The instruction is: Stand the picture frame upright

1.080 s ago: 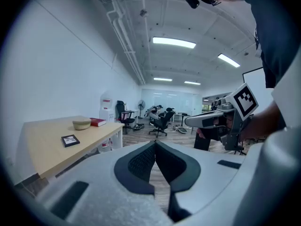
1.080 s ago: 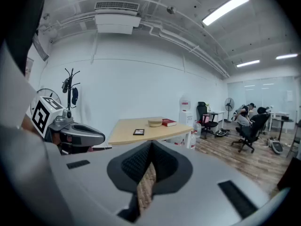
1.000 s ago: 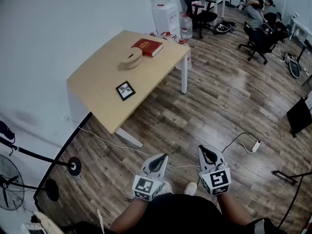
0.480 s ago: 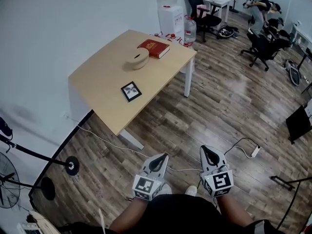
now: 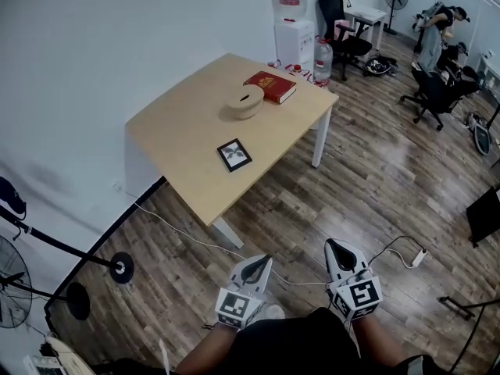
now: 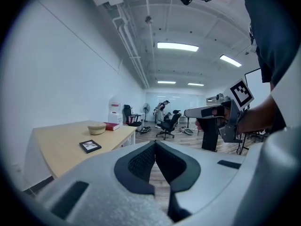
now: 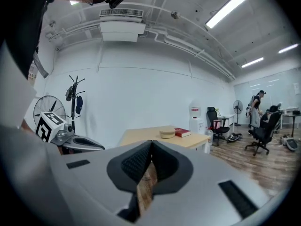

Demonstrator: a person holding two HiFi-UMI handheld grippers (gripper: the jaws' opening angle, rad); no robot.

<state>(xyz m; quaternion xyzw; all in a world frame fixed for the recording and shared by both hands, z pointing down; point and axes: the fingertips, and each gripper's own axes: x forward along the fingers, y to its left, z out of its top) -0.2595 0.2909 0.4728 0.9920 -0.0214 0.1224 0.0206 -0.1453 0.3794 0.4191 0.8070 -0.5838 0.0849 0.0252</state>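
Observation:
A small black picture frame (image 5: 234,155) lies flat on the light wooden table (image 5: 180,131), near its front edge; the same picture frame (image 6: 90,146) shows in the left gripper view. Both grippers are held low over the floor, well short of the table. My left gripper (image 5: 260,261) is shut with nothing in it, its tips meeting in its own view (image 6: 154,143). To its right my right gripper (image 5: 334,245) is shut and empty too, jaws touching at the tip (image 7: 151,142).
A beige round container (image 5: 244,101) and a red book (image 5: 270,86) sit at the table's far end. A water dispenser (image 5: 295,33), office chairs (image 5: 344,23) and a person (image 5: 434,33) are beyond. A cable and power strip (image 5: 417,256) lie on the wood floor; fan stands (image 5: 78,276) at left.
The view has shifted: the table and frame now sit further right and lower in the head view. Both grippers stay shut, low in front of the body.

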